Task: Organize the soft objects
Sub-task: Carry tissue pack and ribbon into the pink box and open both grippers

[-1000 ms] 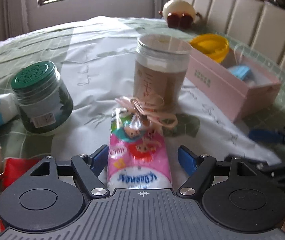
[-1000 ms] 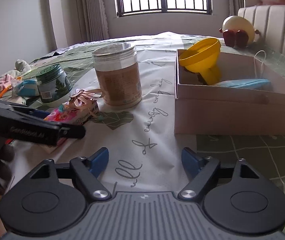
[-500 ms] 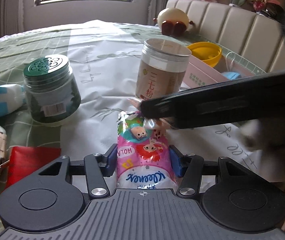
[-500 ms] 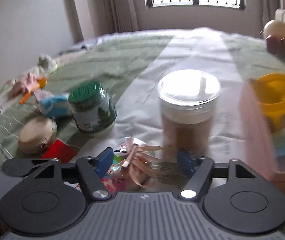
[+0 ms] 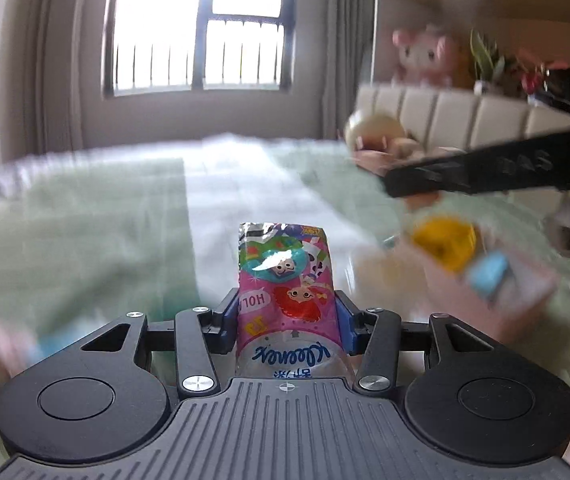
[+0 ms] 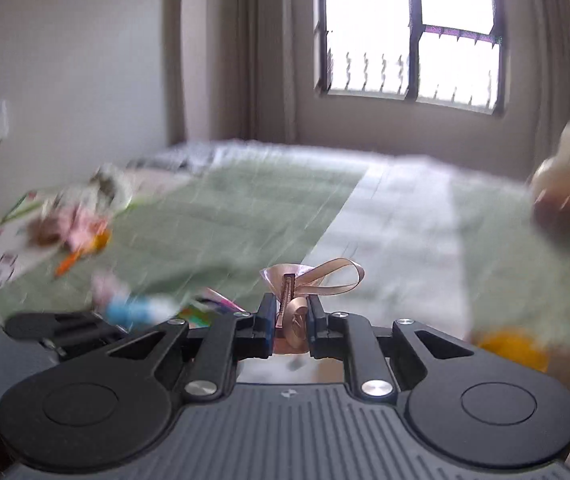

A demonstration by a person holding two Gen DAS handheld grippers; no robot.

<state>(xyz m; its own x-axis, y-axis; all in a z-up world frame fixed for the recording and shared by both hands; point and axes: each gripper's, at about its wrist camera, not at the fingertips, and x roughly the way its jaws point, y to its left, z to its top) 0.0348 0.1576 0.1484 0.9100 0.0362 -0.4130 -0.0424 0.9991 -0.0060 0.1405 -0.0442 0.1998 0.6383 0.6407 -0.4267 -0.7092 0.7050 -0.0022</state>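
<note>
Tissue pack (image 5: pixel 287 292) sits clamped between the fingers of our left gripper (image 5: pixel 287 320), lifted off the bed (image 5: pixel 97 216) and pointing toward the window (image 5: pixel 201 28). To its right, our right gripper (image 6: pixel 291 320) is clenched on the ribbon bow (image 6: pixel 305 280), its loops sticking up past the fingertips; in the left view that gripper shows only as a dark bar up and to the right of the pack.

We judge both soft things are picked up and in transit, and the views are heavily blurred. The likely target is the pink box (image 5: pixel 517 300), low and right of the pack, though we cannot be sure. The next move calls for carrying each over the box wall, lowering, then releasing.

A yellow funnel (image 5: pixel 443 242) and a blue item (image 5: pixel 489 274) already lie in the box, so room looks limited. Our two grippers are close to one another and could cross. Further right of the pack, a round toy (image 5: pixel 373 132) rests by the headboard (image 5: pixel 465 114), out of the way.
</note>
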